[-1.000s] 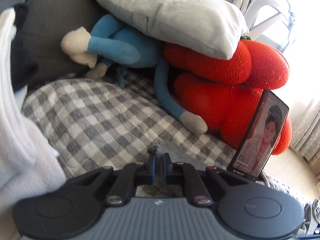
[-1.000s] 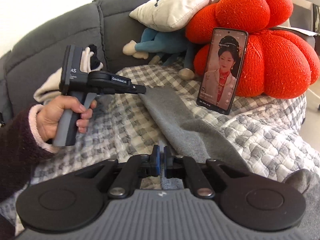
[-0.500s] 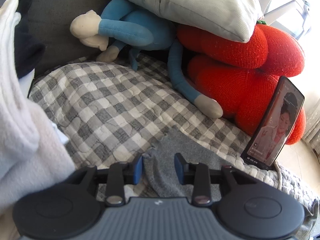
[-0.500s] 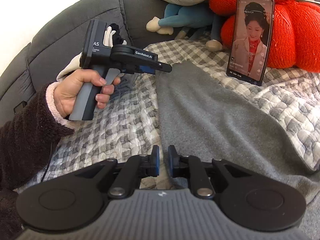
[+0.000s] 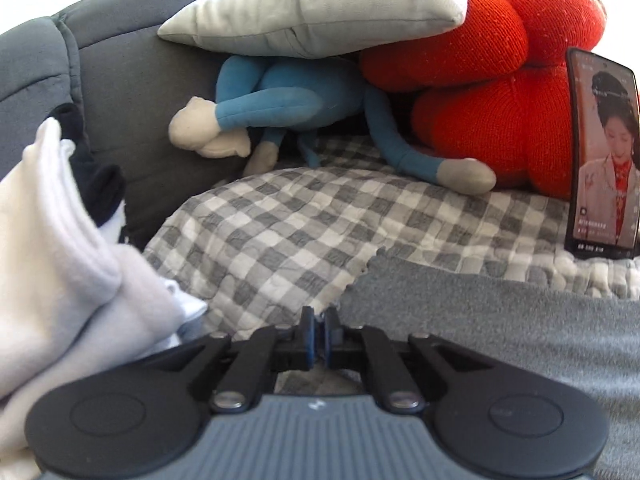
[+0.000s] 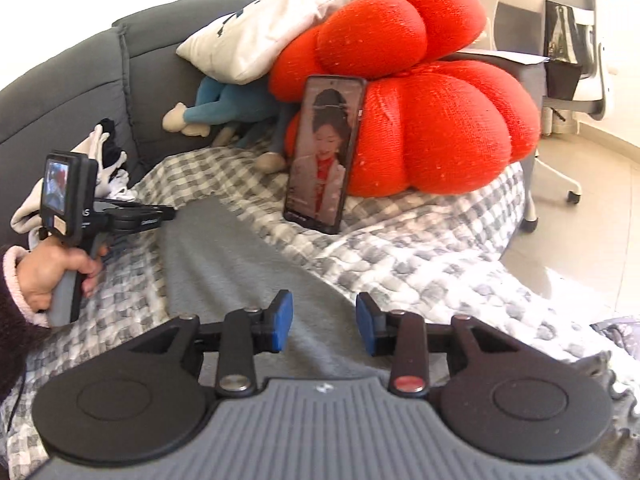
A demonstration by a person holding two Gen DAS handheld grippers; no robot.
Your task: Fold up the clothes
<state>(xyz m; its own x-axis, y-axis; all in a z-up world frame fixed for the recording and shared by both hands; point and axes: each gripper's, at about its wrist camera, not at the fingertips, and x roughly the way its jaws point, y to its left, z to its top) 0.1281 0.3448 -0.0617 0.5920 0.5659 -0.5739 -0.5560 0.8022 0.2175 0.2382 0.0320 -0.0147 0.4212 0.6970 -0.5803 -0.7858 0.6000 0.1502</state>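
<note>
A grey garment (image 5: 480, 320) (image 6: 224, 256) lies flat along the checked quilt (image 5: 300, 220). My left gripper (image 5: 318, 330) is shut, its blue pads pinching the garment's far left edge; in the right wrist view this left gripper (image 6: 170, 213) sits at that corner, held by a hand (image 6: 52, 268) in a dark fuzzy sleeve. My right gripper (image 6: 324, 324) hovers over the garment's near part. Its jaws are opening, and the pads stand apart with only flat cloth below them.
A phone (image 6: 324, 156) leans on a red knitted cushion (image 6: 420, 120). A blue plush toy (image 5: 288, 104) and a white pillow (image 5: 320, 8) rest against the grey sofa back. White clothes (image 5: 52, 240) pile up on the left. An office chair (image 6: 580, 40) stands at the right.
The left jaws opened around the garment's edge, then closed on it as the gripper rolled. The right jaws went from shut to apart, and that gripper drew back along the garment.
</note>
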